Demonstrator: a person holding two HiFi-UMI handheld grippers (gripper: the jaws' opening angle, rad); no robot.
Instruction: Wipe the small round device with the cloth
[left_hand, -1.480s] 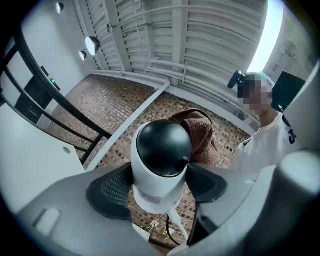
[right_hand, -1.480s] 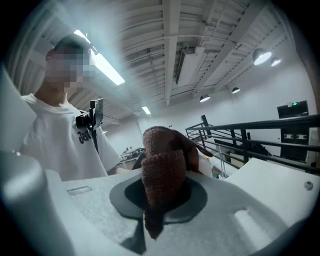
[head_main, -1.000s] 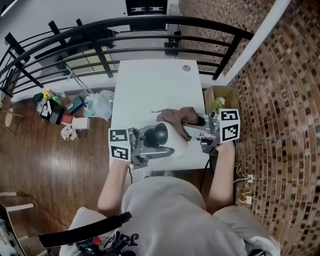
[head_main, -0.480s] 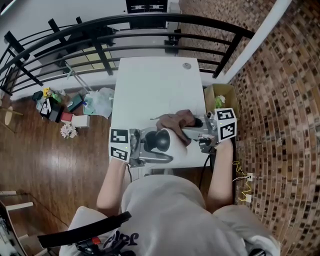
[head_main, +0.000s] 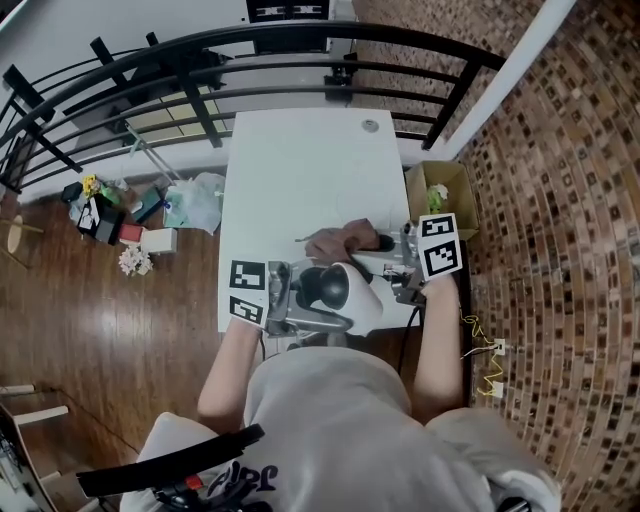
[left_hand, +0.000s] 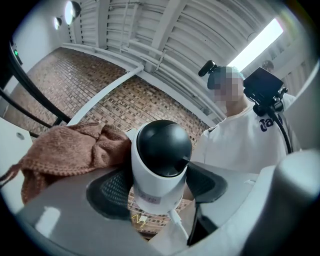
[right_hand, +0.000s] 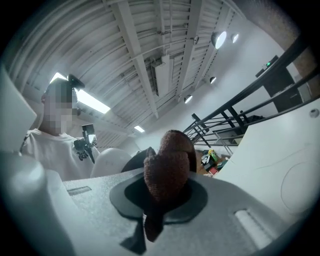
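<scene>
While my left gripper (left_hand: 160, 192) clamps the device (left_hand: 161, 159) by its white body, jaws wide apart with a pad on each side, my right gripper (right_hand: 165, 197) is closed tight on the cloth (right_hand: 168, 167), a brown knitted wad pinched between its pads. From the head view both meet over the near edge of the table (head_main: 300, 170), at 6 o'clock on it, with the cloth at 12 o'clock of the device. Only my left gripper view shows the black dome on top, a label on the white base and a thin white cable trailing below; there the cloth bunches against the device at 9 o'clock. My right gripper view gives the device only as a pale curve behind the cloth, at 9 o'clock, and a black railing (right_hand: 235, 112) at 2 o'clock.
</scene>
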